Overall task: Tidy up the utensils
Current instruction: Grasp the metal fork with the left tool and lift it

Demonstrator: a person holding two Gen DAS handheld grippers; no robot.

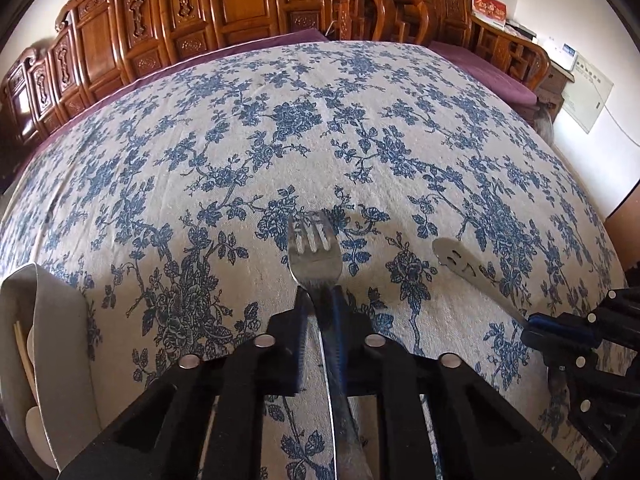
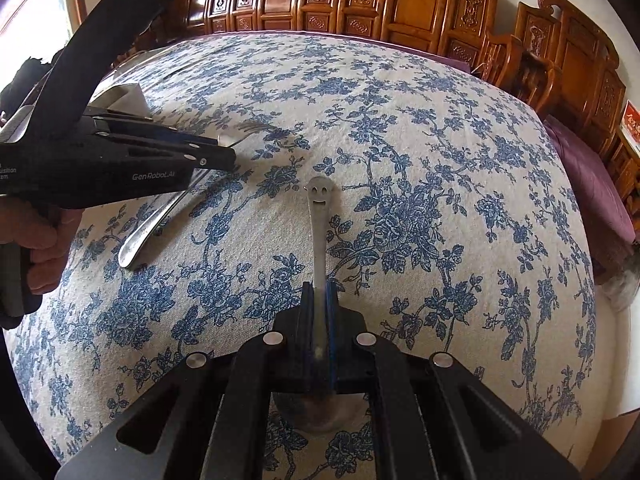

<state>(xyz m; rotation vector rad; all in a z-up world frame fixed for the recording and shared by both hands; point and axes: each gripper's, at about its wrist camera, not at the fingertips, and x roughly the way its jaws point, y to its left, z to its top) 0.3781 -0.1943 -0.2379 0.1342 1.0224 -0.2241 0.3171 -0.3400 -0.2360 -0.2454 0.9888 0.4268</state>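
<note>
Left gripper (image 1: 318,304): black two-finger tool, jaws drawn nearly together, pads pressed on either side of the neck of a steel fork (image 1: 314,252); the tines project beyond the fingertips, pointing away from the camera, and the handle runs back between the fingers toward the lens. Seen from the right wrist view, the same fork lies low and slanted over the tablecloth (image 2: 400,140), its handle end close to the cloth (contact with the cloth cannot be told). A hand (image 2: 38,236) grips the left tool's handle at the frame's left edge. Right gripper (image 2: 320,292): jaws nearly shut, blue pads clamped on the stem of a steel spoon (image 2: 319,208); the handle end, pierced with a smiling-face cutout, extends forward past the fingertips, and the bowl sits behind the pads, beneath the gripper body. In the left wrist view the spoon's handle shows at right, held slanted above the cloth. Surface: white cloth with blue floral print, covering the whole work area. Grey holder (image 1: 40,340): at the left edge of the left wrist view, standing on the cloth just beside the left gripper, containing pale wooden-looking utensils (only partly visible). Background: carved wooden furniture (image 1: 224,4) along the far side.
</note>
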